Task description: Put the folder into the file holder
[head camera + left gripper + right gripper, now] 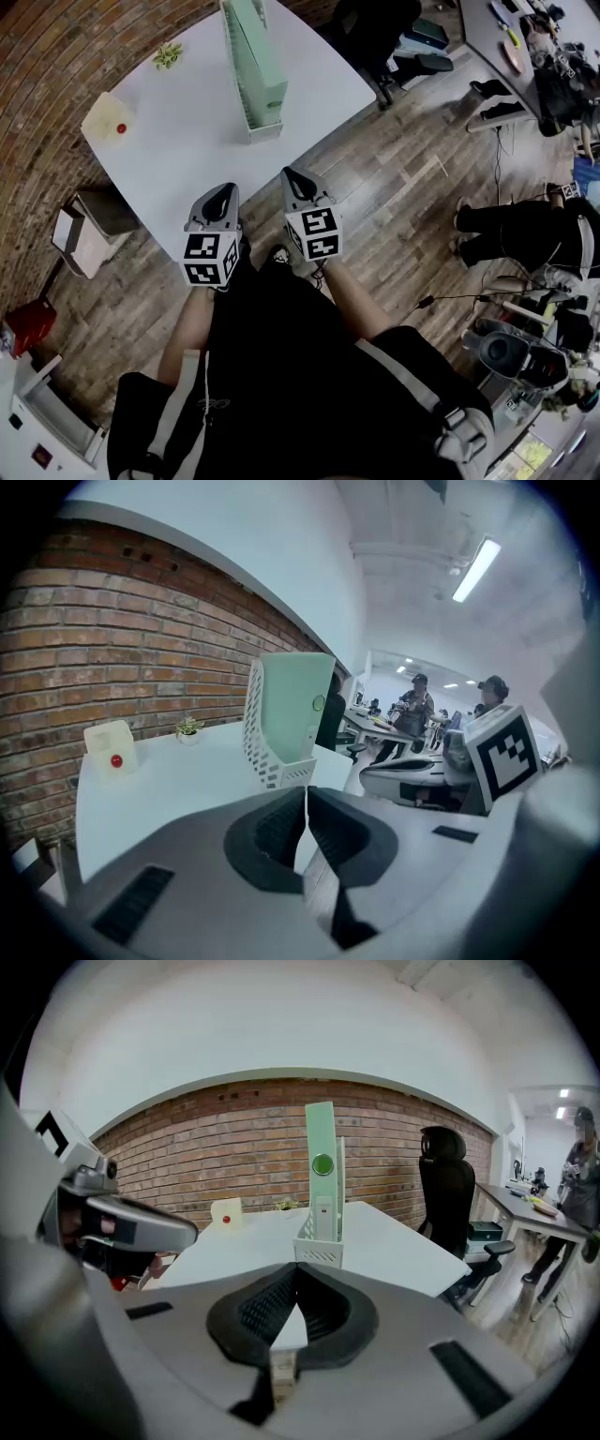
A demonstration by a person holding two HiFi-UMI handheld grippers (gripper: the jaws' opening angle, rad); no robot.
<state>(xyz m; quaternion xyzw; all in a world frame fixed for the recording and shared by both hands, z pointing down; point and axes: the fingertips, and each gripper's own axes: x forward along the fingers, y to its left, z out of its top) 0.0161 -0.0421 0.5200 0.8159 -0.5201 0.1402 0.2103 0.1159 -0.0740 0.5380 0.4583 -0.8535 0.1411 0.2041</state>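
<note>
the pale green, flat plastic folder (251, 52) stands upright inside the white perforated plastic file holder (263, 129), which sits toward the far side of the white tabletop (178, 150). the holder's low front lip and latticed sides keep the folder on edge so it does not tip. in the right gripper view the folder's narrow spine, with a round green mark on it, faces the camera and rises well above the holder's rim. judged from this, the placing looks already done. the left gripper (223, 191) and the right gripper (293, 176) hang side by side at the tabletop's near edge, close to the person's body and well apart from the holder, pointing toward it and somewhat downward. the left one's dark ribbed fingers (272, 829) are pressed together tip to tip with nothing between them. the right one's fingers (262, 1309) are likewise closed against each other and empty, and only bare tabletop shows past each pair. being closed and clear of the holder suits a moment with nothing to carry. a small cream box with a red button (111, 120) and a tiny potted green plant (169, 54) sit at the tabletop's far left, apart from the holder and out of the way. a black office chair (375, 28) stands beyond the tabletop's far corner.
</note>
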